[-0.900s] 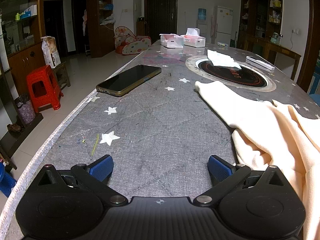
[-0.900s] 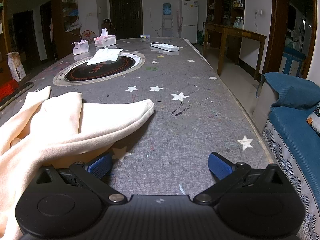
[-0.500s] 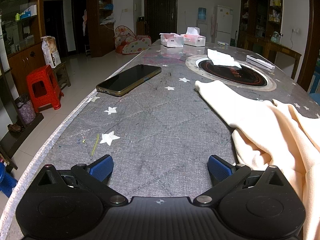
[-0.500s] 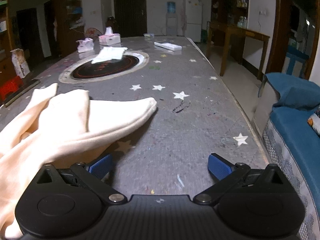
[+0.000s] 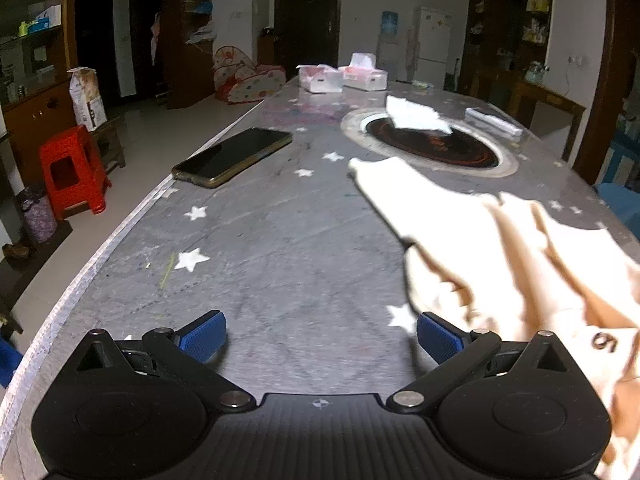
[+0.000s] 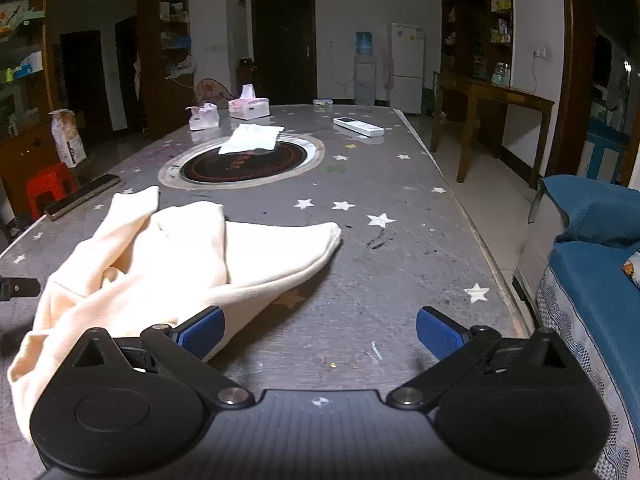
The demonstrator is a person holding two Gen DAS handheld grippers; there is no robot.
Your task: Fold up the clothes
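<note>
Left wrist: left gripper [image 5: 320,334] jaws wide, empty, over worktop [image 5: 280,248]; garment [image 5: 520,264] crumpled just right of them.
Right wrist: right gripper [image 6: 318,330] jaws wide, empty; garment [image 6: 168,256] against left pad [image 6: 202,332].

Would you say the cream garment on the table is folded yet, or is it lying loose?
Lying loose: the cream garment sits crumpled in uneven ridges, its two sleeves splayed apart across the table.

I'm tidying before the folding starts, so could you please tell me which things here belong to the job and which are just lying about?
For the job:
cream garment
left gripper, open
right gripper, open

Lying about:
phone
remote control
two tissue boxes
white cloth
</note>
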